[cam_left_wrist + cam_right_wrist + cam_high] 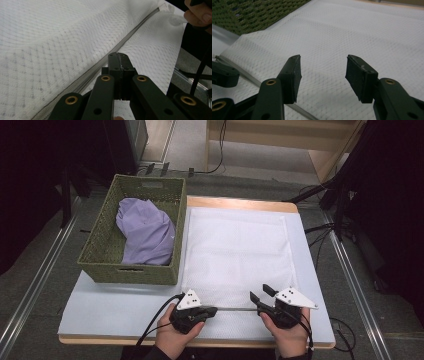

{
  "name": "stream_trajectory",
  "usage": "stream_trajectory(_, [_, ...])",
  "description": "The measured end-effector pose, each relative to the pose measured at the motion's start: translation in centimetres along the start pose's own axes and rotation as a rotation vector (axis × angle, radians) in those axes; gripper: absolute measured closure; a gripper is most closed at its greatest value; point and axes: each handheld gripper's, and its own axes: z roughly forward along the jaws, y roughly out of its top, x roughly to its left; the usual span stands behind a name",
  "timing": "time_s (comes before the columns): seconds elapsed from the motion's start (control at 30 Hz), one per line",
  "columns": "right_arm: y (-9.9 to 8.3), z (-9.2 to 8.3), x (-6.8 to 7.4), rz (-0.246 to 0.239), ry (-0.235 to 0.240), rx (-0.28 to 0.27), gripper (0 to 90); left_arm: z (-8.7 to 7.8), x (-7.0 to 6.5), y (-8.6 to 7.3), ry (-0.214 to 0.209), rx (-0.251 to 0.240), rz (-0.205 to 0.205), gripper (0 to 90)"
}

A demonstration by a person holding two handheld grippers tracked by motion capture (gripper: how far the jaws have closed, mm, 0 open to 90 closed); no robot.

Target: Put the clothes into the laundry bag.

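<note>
While shut on mesh bag (235, 255): left gripper (212, 310).

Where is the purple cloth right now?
In the high view, the purple cloth lies in the green basket at the table's left, beside the white mesh bag.

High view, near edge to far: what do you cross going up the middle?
Left gripper and right gripper → white mesh bag → bare wooden table edge → grey floor.
</note>
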Motion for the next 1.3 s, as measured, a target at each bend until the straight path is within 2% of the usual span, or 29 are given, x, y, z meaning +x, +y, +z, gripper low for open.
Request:
stream_trajectory(0.17, [-1.0, 1.1, 0.2, -0.009, 0.048, 0.058, 49.9, 0.6, 0.0, -0.4, 0.016, 0.04, 0.018, 90.0])
stream_trajectory(0.3, [-1.6, 1.7, 0.2, 0.001, 0.076, 0.097, 53.5, 1.0, 0.1, -0.5, 0.015, 0.072, 0.015, 90.0])
stream_trajectory(0.53, [-1.8, 2.6, 0.9, -0.009, 0.112, 0.137, 55.7, 1.1, 0.3, -0.6, -0.007, 0.078, 0.005, 90.0])
stream_trajectory(0.7, [-2.2, 3.4, 1.4, -0.038, 0.142, 0.181, 57.1, 1.1, 0.4, -0.7, -0.015, 0.077, 0.006, 90.0])
stream_trajectory(0.87, [-2.6, 3.9, 1.4, -0.046, 0.148, 0.214, 66.8, 1.1, 0.4, -0.7, -0.021, 0.076, 0.0, 90.0])
stream_trajectory(0.9, [-2.6, 3.9, 1.4, -0.046, 0.148, 0.217, 70.8, 1.1, 0.4, -0.7, -0.021, 0.076, -0.002, 90.0])
stream_trajectory(0.97, [-2.5, 3.9, 1.5, -0.058, 0.116, 0.221, 79.9, 1.1, 0.4, -0.7, -0.021, 0.076, -0.002, 90.0])
stream_trajectory(1.03, [-2.5, 3.9, 1.5, -0.057, 0.122, 0.229, 88.7, 1.1, 0.5, -0.7, -0.02, 0.077, -0.002, 90.0])
stream_trajectory(1.13, [-2.1, 3.9, 1.8, -0.073, 0.11, 0.251, 90.0, 1.1, 0.5, -0.7, -0.022, 0.076, -0.002, 90.0])
stream_trajectory(1.3, [-0.6, 3.7, 1.5, -0.066, 0.106, 0.196, 90.0, 1.1, 0.4, -0.7, -0.021, 0.074, -0.002, 90.0])
